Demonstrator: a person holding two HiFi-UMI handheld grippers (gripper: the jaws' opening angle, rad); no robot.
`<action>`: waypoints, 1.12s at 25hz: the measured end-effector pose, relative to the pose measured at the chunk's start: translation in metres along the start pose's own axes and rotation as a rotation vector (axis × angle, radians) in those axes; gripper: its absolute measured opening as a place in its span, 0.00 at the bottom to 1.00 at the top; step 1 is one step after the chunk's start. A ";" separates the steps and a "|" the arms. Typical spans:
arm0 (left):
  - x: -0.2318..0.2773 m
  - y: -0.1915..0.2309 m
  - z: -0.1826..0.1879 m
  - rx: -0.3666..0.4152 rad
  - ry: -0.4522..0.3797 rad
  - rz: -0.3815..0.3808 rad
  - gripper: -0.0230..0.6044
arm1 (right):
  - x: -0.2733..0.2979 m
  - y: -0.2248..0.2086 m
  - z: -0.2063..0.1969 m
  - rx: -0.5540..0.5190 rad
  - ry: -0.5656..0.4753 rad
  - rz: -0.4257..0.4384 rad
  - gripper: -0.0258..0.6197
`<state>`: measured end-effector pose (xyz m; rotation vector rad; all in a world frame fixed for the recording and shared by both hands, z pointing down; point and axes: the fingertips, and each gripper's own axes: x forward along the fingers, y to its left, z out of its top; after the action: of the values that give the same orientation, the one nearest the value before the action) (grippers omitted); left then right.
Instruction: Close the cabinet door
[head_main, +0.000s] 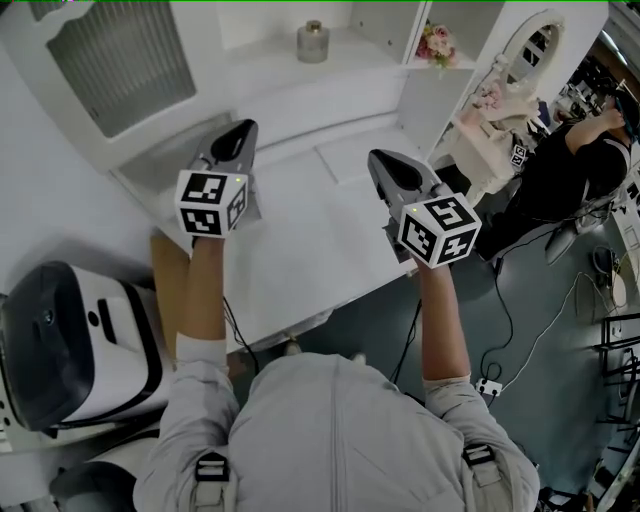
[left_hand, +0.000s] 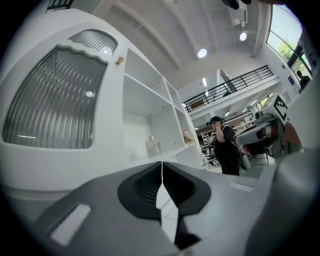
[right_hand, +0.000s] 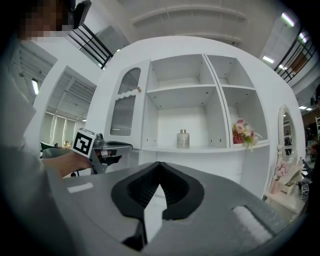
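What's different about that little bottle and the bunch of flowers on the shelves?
The bottle is pale, see-through glass with a cap; the flowers are pink with green leaves. The bottle stands in the middle compartment, the flowers in the right one. The bottle is a plain upright cylinder, the flowers a loose, spreading bunch. Both rest on the same shelf of the white cabinet.

- A small clear glass bottle with a silvery cap (head_main: 313, 42) stands upright.
- A bunch of pink flowers (head_main: 437, 44) sits near the bottle, to its right.
- An oval white-framed mirror (head_main: 535, 45) stands farther right of the bottle.
- A person in black clothes (head_main: 580, 160) is beyond it.
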<state>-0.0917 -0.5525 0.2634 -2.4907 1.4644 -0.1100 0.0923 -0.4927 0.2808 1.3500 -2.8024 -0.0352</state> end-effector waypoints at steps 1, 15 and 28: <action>-0.001 -0.011 0.000 0.008 -0.001 -0.017 0.07 | -0.004 0.000 0.000 -0.008 0.001 0.008 0.04; -0.034 -0.100 0.022 0.013 -0.053 -0.138 0.06 | -0.043 -0.013 0.010 -0.123 0.007 -0.014 0.04; -0.038 -0.117 0.020 0.040 -0.044 -0.149 0.06 | -0.054 -0.015 -0.002 -0.166 0.033 -0.040 0.04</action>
<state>-0.0075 -0.4620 0.2757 -2.5506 1.2467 -0.1101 0.1374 -0.4596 0.2814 1.3548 -2.6773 -0.2380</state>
